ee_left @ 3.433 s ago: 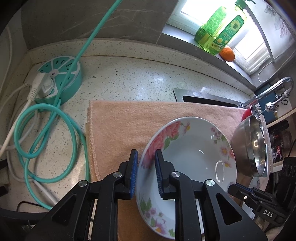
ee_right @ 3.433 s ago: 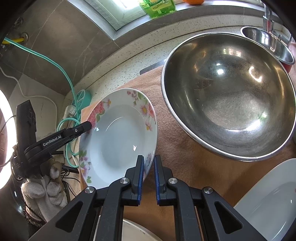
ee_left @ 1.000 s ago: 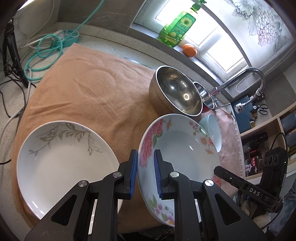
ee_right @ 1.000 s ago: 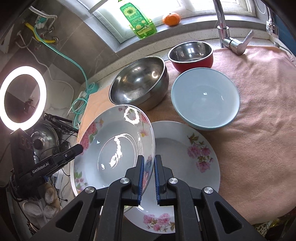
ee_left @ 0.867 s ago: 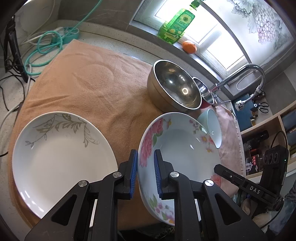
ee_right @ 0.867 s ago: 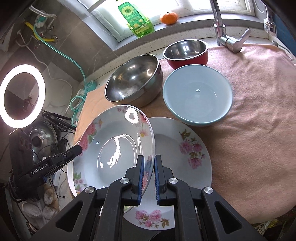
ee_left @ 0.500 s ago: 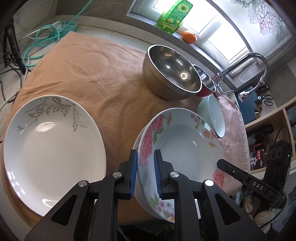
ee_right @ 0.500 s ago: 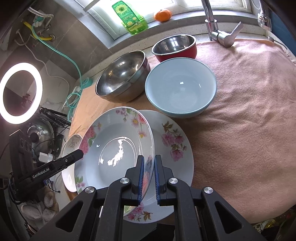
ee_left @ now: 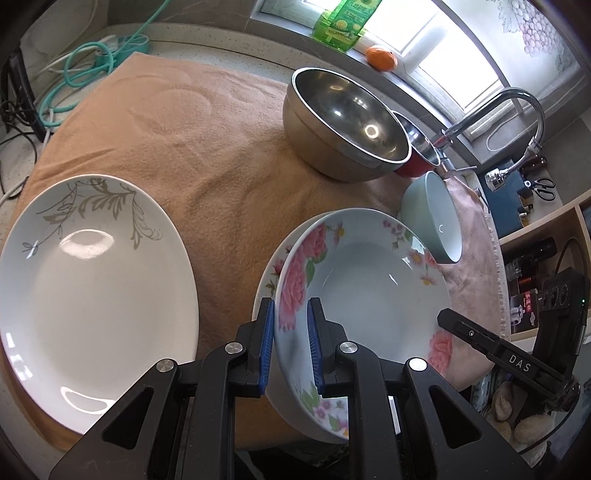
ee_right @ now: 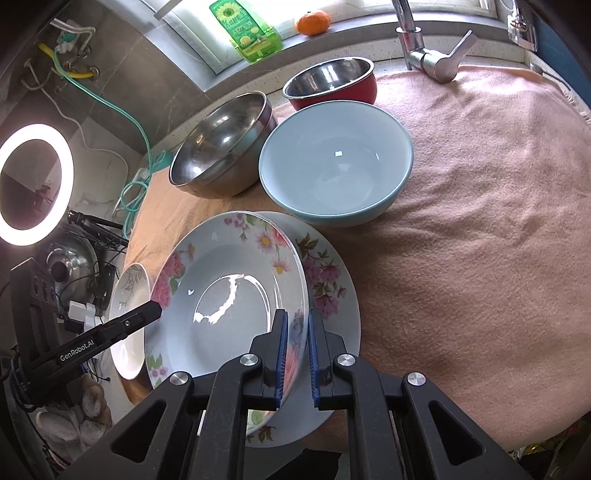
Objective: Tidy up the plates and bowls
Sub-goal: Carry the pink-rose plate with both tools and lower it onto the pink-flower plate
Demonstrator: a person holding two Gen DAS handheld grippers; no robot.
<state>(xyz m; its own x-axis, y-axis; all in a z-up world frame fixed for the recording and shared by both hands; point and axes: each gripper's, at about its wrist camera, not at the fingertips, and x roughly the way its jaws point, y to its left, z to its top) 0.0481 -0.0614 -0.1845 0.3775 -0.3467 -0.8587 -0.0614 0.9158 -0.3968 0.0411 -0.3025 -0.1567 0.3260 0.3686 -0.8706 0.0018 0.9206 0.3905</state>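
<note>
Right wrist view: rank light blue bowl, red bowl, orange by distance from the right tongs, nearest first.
From the right tongs:
1. Light blue bowl, just beyond the floral plates, centre.
2. Red bowl, behind it, near the faucet.
3. Orange, on the windowsill, farthest.

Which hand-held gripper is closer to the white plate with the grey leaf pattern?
Left. The left hand-held gripper is beside the white leaf-patterned plate; the right hand-held gripper holds the floral plate's far rim.
</note>
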